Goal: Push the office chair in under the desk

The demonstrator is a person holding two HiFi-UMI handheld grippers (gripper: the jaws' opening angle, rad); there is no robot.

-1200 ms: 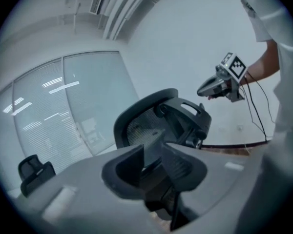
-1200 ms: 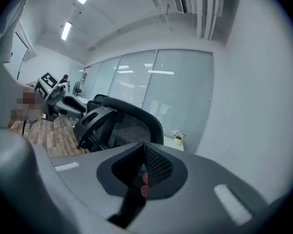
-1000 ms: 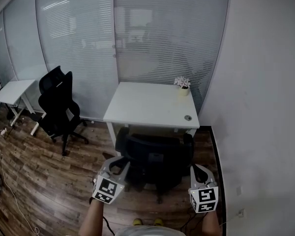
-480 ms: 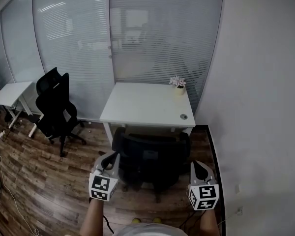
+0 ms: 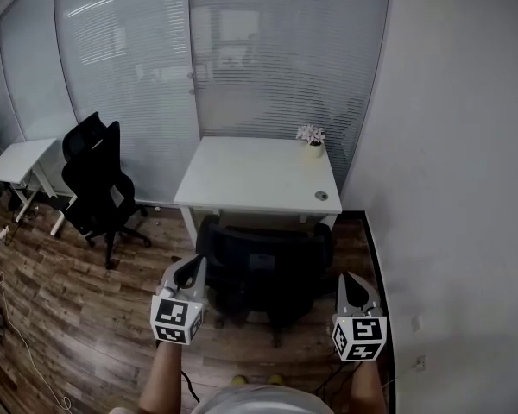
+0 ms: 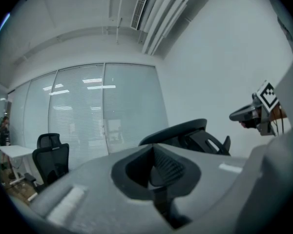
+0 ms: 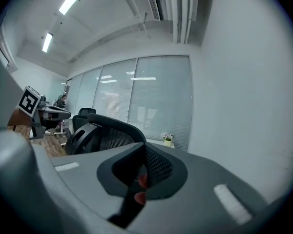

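L gripper & R gripper both closed, empty; we shd press chair evenly, straight under desk.

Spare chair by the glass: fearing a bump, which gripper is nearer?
Left. The left gripper is right of the spare chair; the right gripper is farther right, beyond the office chair.

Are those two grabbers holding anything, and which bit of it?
Nothing is held. The left gripper and right gripper are both shut and empty, on either side of the chair.
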